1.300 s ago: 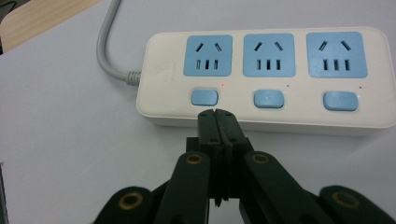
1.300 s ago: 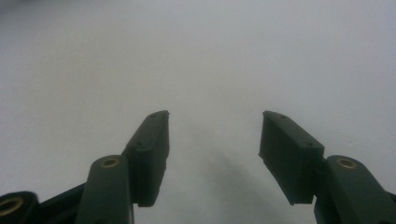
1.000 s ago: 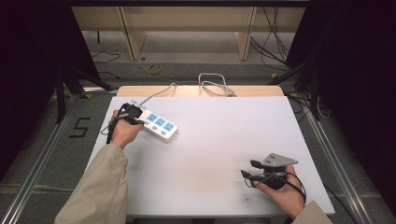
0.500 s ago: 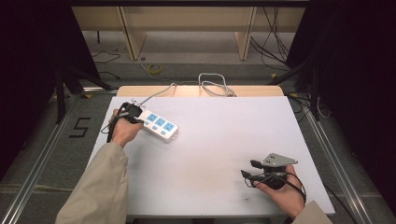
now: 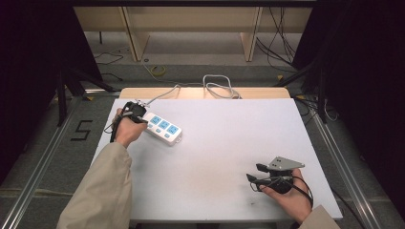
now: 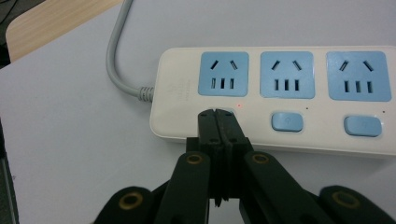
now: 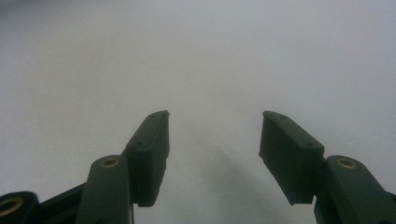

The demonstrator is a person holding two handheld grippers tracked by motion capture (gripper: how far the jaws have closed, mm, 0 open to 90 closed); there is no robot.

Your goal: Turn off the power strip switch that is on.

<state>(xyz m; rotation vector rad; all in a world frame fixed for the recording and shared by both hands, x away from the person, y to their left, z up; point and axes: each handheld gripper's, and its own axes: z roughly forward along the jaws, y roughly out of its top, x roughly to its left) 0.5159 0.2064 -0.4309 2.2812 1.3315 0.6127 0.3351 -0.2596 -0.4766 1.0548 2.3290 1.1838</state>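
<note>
A white power strip (image 5: pixel 163 128) with three blue sockets lies at the table's left rear; its grey cord (image 5: pixel 165 93) runs off the back edge. My left gripper (image 5: pixel 137 113) is shut, its joined tips resting on the strip's first switch (image 6: pixel 217 114) beside a small lit red lamp (image 6: pixel 239 105). Two more blue switches (image 6: pixel 286 122) sit further along the power strip (image 6: pixel 280 93). My right gripper (image 5: pixel 253 172) lies near the front right of the table, held in a hand, jaws open with nothing between them. In the right gripper view, the right gripper (image 7: pixel 214 128) shows bare white table between its pads.
The white table (image 5: pixel 229 138) has a wooden strip along its back edge, where a coil of grey cable (image 5: pixel 217 86) hangs. Wooden shelving legs and loose cables are on the floor behind. A "5" is marked on the floor at left (image 5: pixel 81 130).
</note>
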